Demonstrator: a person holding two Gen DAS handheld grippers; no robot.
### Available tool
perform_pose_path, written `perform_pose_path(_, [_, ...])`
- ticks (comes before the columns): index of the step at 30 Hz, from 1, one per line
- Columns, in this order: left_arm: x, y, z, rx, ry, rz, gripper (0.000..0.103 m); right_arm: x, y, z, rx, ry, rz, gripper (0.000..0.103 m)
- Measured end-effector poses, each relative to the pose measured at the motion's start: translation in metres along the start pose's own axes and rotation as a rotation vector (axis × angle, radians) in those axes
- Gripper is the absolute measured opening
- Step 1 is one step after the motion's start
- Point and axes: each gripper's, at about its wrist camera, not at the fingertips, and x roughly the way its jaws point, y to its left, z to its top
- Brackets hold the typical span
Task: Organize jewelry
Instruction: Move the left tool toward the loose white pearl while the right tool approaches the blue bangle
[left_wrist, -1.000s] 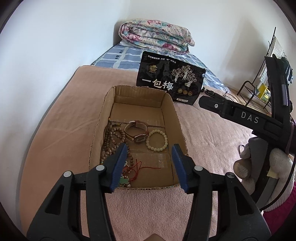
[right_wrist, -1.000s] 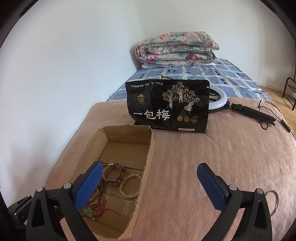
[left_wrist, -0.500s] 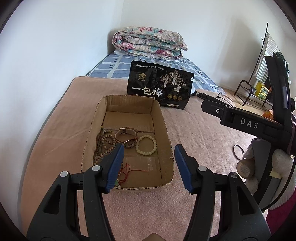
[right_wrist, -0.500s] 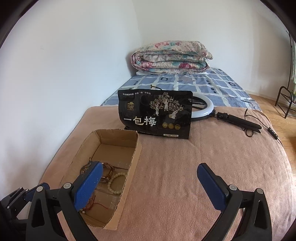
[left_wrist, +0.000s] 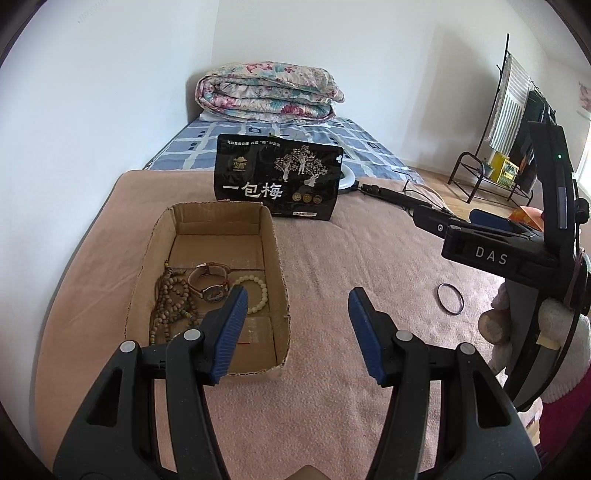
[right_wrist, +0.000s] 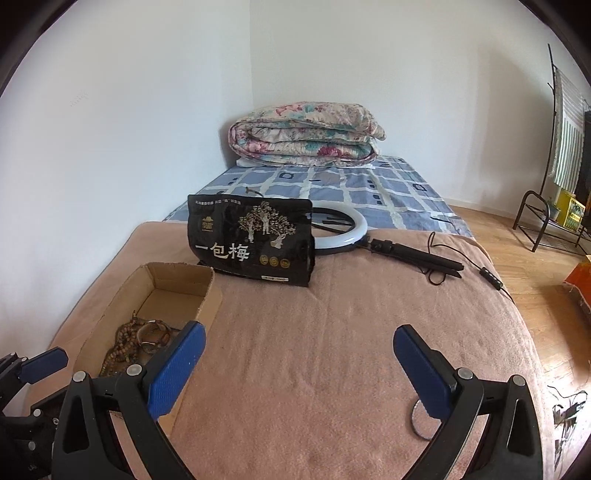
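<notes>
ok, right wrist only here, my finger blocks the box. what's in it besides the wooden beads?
Observer: A cream bead bracelet beside a brown-strap wristwatch.
Operator: left gripper holding anything?
Observer: No, the left gripper is open and empty, over the near end of the cardboard box.
Operator: anything outside the box?
Observer: One thin dark bangle, flat on the pink blanket, right of the box.

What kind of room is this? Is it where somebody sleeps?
Most likely a bedroom. A folded floral quilt sits on a bed with a blue checked sheet, and a clothes rack stands by the wall on a wooden floor.
</notes>
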Motion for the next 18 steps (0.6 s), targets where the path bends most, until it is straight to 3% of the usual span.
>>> perform_pose_path(18, [0.026, -0.064, -0.012, 0.077, 0.050, -0.070, 0.058, -0.023, -0.127, -0.028, 0.110, 0.035, -0.107, 0.103])
